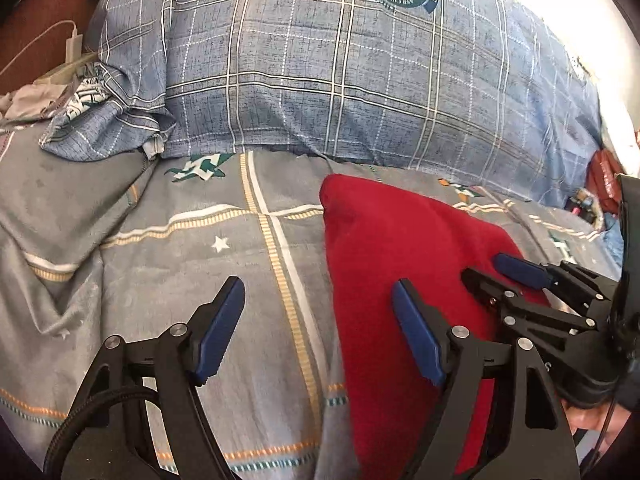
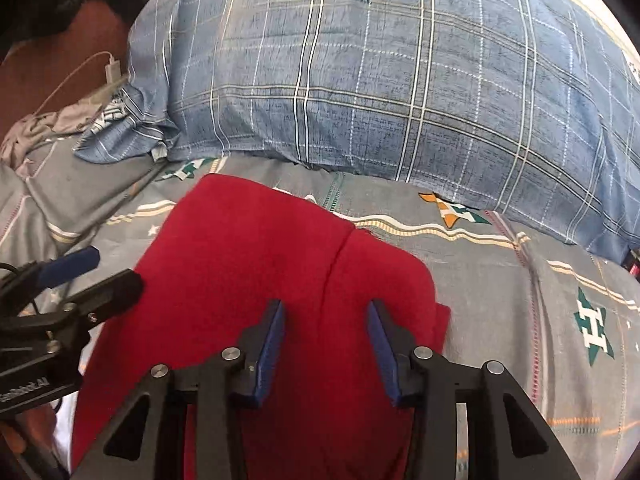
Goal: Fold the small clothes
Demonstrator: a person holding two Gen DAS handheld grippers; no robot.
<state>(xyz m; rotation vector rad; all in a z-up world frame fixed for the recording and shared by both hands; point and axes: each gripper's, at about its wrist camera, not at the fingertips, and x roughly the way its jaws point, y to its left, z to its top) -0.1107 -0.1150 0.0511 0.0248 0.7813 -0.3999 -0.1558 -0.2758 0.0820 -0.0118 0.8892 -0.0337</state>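
1. The left gripper [image 1: 318, 306] tilts down over the bed [image 1: 180, 264], its fingers [image 1: 222, 330] wide apart with nothing between them. One finger hangs over the grey sheet, the other over the left edge of the red cloth [image 1: 400, 248].
2. The right gripper [image 2: 326, 320] also tilts down, above the middle of the cloth [image 2: 248, 256]. Its fingers [image 2: 272, 344] stand partly apart, clear of the fabric; no fold is pinched between them.
3. Each gripper shows at the edge of the other's view; they are near one another, side by side.
4. One red cloth lies flat on the sheet, just in front of the pillow [image 2: 360, 92], with a seam or fold edge running down it.
5. Count: two grippers, one red cloth, one blue plaid pillow, one white charger with cable [image 1: 74, 44] at the far left.
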